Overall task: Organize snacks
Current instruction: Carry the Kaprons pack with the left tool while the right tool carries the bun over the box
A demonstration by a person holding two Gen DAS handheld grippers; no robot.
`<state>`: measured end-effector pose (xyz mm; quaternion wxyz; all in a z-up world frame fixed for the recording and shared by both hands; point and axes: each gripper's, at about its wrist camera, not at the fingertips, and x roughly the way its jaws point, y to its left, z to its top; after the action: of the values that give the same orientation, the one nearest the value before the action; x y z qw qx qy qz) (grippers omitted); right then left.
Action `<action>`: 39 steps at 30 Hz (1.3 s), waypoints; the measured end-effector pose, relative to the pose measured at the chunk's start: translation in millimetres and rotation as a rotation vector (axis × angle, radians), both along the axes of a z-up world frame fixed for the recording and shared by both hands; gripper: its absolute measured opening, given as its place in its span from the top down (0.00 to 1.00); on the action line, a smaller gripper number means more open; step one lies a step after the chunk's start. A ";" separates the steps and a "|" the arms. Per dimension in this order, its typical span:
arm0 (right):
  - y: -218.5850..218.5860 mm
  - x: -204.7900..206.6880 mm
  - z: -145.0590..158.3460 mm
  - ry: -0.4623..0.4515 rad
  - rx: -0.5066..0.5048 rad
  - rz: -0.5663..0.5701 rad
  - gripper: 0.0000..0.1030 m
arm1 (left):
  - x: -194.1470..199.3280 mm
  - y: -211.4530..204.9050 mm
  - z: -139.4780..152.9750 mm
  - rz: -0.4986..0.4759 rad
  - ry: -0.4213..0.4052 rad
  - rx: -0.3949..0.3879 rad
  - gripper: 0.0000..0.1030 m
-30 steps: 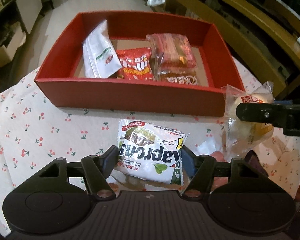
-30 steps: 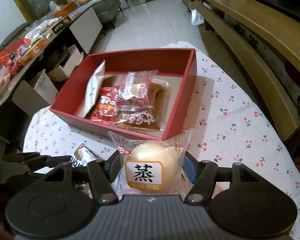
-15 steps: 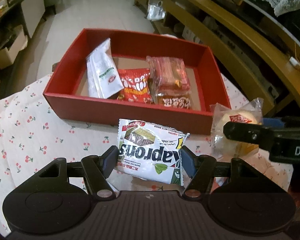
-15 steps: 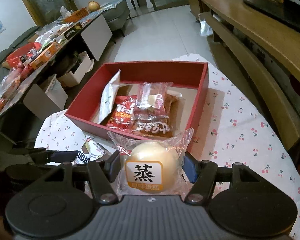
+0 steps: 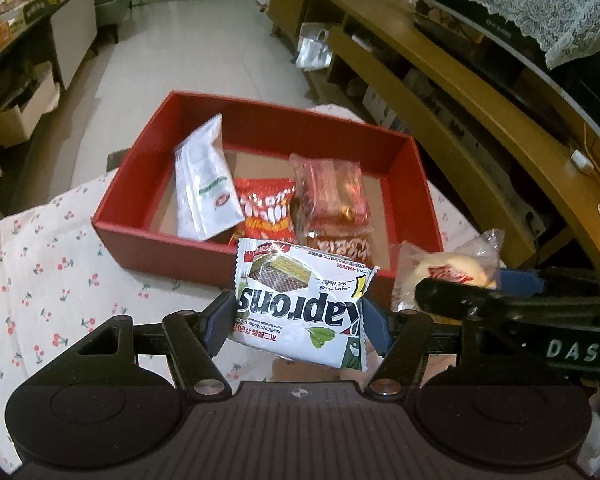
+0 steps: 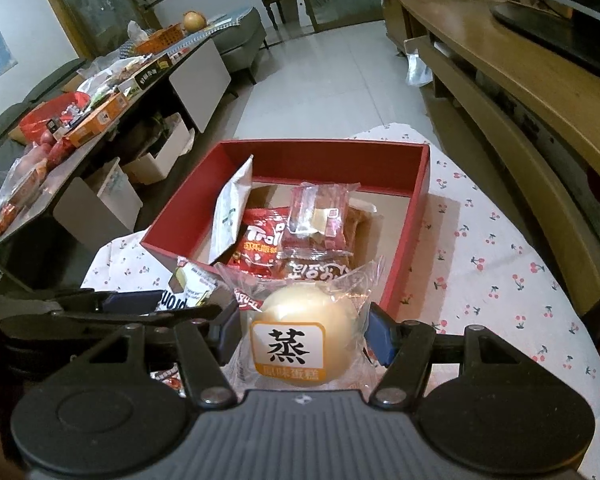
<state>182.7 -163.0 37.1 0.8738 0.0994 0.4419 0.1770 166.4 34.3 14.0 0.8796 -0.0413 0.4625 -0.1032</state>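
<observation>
My left gripper is shut on a white Kaprons wafer packet, held above the cherry-print tablecloth just short of the red box. My right gripper is shut on a wrapped steamed cake beside it; the cake shows at the right in the left wrist view. In the red box lie a white pouch, a red chips bag and clear-wrapped red snacks. The wafer packet peeks in at the left of the right wrist view.
A wooden TV bench runs along the right. A cluttered side table with boxes stands at the left. Tiled floor lies beyond the box. The box's right part has bare cardboard bottom.
The left gripper has risen with the wafer packet, so the box looks smaller and lower in its view. The right gripper keeps the cake almost still, its view tipping up slightly.
</observation>
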 end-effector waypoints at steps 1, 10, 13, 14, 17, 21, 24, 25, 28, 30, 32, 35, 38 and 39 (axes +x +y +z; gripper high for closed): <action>0.1 0.8 0.5 -0.001 0.002 -0.002 0.29 | 1.0 0.0 1.5 0.003 -0.006 -0.001 0.29; -2.6 8.7 10.9 -0.033 0.042 -0.036 0.29 | 11.8 0.8 11.8 0.026 -0.039 -0.015 0.30; -3.6 11.6 12.9 -0.040 0.051 -0.047 0.29 | 15.1 0.3 14.0 0.031 -0.049 -0.014 0.30; -3.8 12.7 13.0 -0.041 0.054 -0.051 0.29 | 16.1 -0.1 14.7 0.032 -0.051 -0.013 0.30; -4.6 15.7 14.4 -0.044 0.062 -0.059 0.29 | 19.3 -0.8 16.7 0.054 -0.080 -0.018 0.30; -3.7 19.8 16.6 -0.056 0.068 -0.069 0.29 | 22.8 -0.3 19.1 0.063 -0.093 -0.013 0.30; -3.0 23.3 17.2 -0.058 0.076 -0.075 0.29 | 25.8 0.6 20.8 0.069 -0.100 -0.010 0.30; -2.8 24.3 17.3 -0.060 0.078 -0.077 0.29 | 27.1 0.8 20.9 0.069 -0.100 -0.011 0.30; -2.1 27.7 18.2 -0.068 0.080 -0.088 0.29 | 31.2 1.0 21.8 0.074 -0.102 -0.012 0.30; -2.2 31.6 18.8 -0.072 0.087 -0.098 0.29 | 34.7 0.5 22.9 0.077 -0.107 -0.011 0.31; -2.6 33.9 19.2 -0.075 0.093 -0.105 0.29 | 38.5 0.3 23.5 0.080 -0.109 -0.011 0.31; -2.0 38.1 19.2 -0.081 0.091 -0.113 0.29 | 43.2 0.4 22.8 0.084 -0.108 -0.012 0.31; -2.1 43.0 17.4 -0.079 0.093 -0.115 0.29 | 47.5 0.5 21.9 0.088 -0.105 -0.012 0.31; -2.0 44.2 17.0 -0.078 0.094 -0.116 0.29 | 48.8 0.4 21.6 0.090 -0.104 -0.012 0.31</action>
<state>226.8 -164.9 54.1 0.8936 0.1587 0.3922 0.1502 215.1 34.6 35.6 0.9060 -0.0618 0.4130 -0.0686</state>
